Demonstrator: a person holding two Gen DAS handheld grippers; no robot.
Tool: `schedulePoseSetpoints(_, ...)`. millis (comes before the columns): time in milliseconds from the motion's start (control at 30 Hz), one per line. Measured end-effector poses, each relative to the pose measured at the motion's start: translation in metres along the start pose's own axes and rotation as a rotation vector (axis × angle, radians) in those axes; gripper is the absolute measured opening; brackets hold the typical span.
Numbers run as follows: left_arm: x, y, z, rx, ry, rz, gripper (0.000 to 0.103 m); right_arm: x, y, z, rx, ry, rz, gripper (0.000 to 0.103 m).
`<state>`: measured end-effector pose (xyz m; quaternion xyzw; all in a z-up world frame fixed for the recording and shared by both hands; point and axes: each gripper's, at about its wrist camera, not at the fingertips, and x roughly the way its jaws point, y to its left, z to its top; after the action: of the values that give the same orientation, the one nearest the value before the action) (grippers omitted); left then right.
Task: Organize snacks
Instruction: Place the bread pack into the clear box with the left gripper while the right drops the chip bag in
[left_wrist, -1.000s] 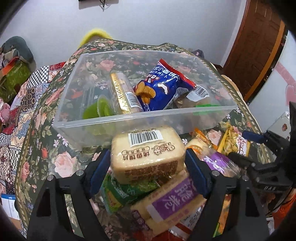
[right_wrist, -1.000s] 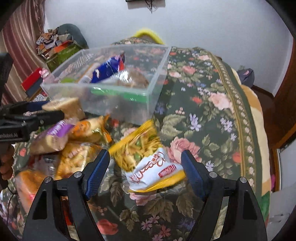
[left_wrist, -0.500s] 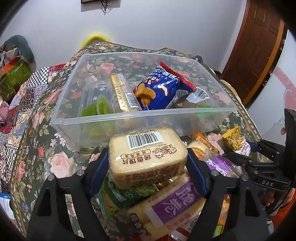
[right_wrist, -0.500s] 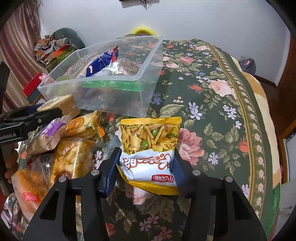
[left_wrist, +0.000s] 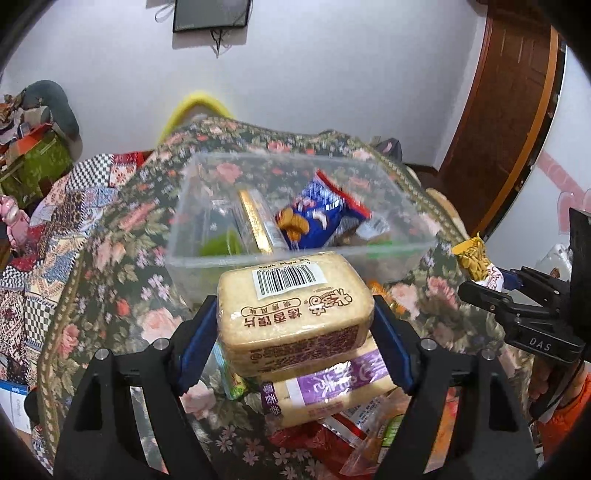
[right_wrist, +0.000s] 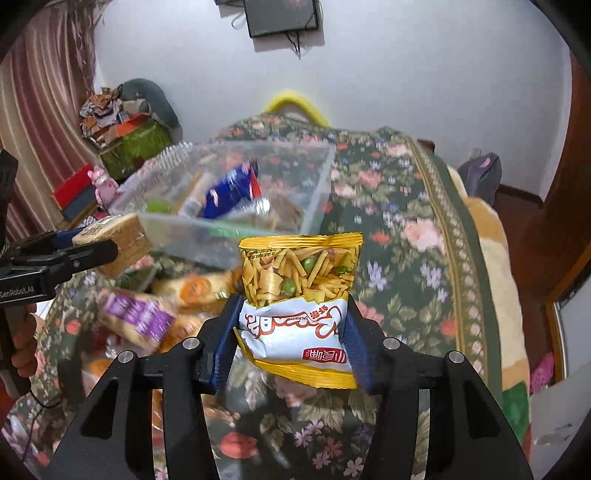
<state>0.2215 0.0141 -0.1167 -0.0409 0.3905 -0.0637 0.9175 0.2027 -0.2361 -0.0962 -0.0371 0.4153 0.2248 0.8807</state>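
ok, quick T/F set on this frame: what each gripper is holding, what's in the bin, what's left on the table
1. The left gripper is shut on the bread pack. True.
2. The right gripper is open and holds nothing. False: it is shut on the yellow snack bag.
3. The clear bin is bare inside. False: a blue cookie bag and other packs lie in it.
4. The purple-labelled pack lies on the table, below the bread pack. True.
5. The yellow snack bag is already in the bin. False: it is held outside, in front of the near wall.
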Motion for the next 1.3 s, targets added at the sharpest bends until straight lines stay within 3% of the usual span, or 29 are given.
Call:
schedulePoseSetpoints(500, -0.010, 0.004, 0.051, 0.010, -0.093, 0.024, 0.079, 0.005, 0.018, 0.054, -0.029, -0.098, 0.002, 0.048)
schedulePoseSetpoints(867, 0.039, 0.015, 0.077, -0.006, -0.033, 0.038, 0.079, 0.049, 0.019, 0.087, -0.005, -0.071, 0.002, 0.048)
schedulePoseSetpoints(1300, 0.099, 0.030, 0.089, -0.013, 0.055, 0.044, 0.079, 0.098, 0.013, 0.097, -0.038, 0.022, -0.051, 0.049)
